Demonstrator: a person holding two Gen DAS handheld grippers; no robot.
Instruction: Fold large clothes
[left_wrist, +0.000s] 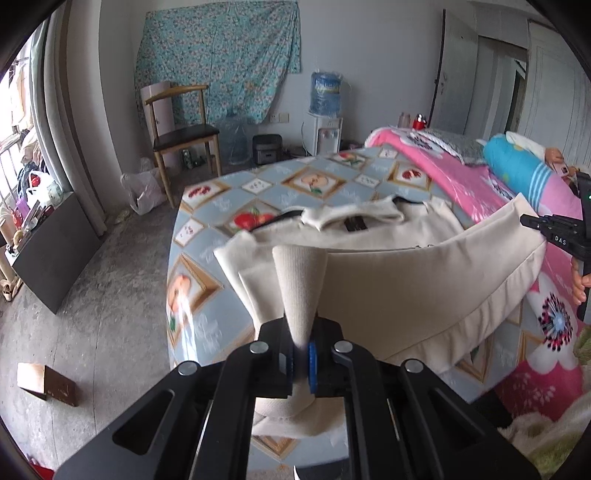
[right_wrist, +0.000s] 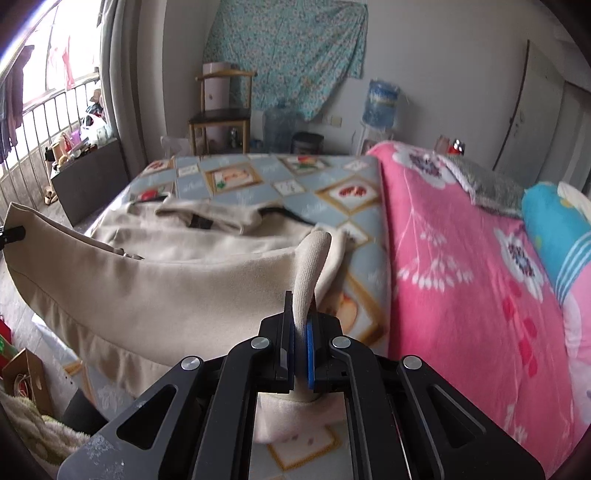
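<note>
The cream jacket (left_wrist: 388, 280) lies across the near half of the bed, its collar (left_wrist: 351, 216) at the far end and flat on the blue fruit-patterned sheet (left_wrist: 258, 184), while its near hem is held up off the bed in a taut band between two pinched corners. The left gripper (left_wrist: 302, 354) is clamped on the ribbed cuff-like corner at the left of that hem, the cloth squeezed thin between its black and blue pads; the right gripper (right_wrist: 300, 350) is closed the same way on the matching ribbed corner at the right. From the left camera the right gripper shows at the right edge with a hand (left_wrist: 580, 284) on its handle. To my eye this is the first lengthwise fold in hand: hem raised, body still resting on the sheet. The next move looks to call for carrying both corners together toward the collar, keeping them level and equally far apart so the hem stays straight and lands square on the shoulders, then releasing only once the cloth rests down. To the right a pink flowered blanket (right_wrist: 461, 258) covers the rest of the bed, close to the right corner; beyond, a wooden chair (left_wrist: 181, 129) stands against the far wall.
</note>
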